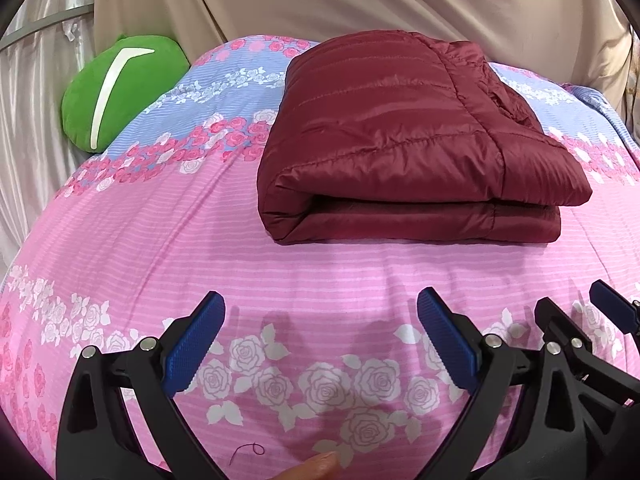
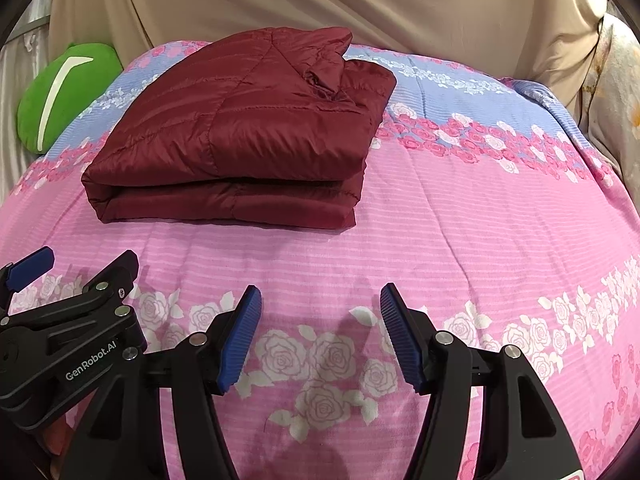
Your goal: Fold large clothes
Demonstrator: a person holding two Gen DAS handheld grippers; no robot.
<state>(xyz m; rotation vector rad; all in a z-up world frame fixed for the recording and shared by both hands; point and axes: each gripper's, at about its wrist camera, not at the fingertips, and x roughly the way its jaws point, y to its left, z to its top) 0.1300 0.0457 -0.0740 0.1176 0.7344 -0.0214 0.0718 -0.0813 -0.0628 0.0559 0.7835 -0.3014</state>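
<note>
A dark red quilted jacket lies folded into a thick rectangle on the pink and blue flowered bedspread; the right wrist view shows the jacket to the upper left. My left gripper hovers over the bedspread in front of the jacket, open with nothing between its blue pads. Beside it, my right gripper is also open and empty, short of the jacket's near edge. Each gripper shows at the edge of the other's view.
A green plush cushion rests at the bed's far left corner. Beige draped cloth hangs behind the bed, with shiny pale curtain at the left. A fingertip shows at the bottom of the left wrist view.
</note>
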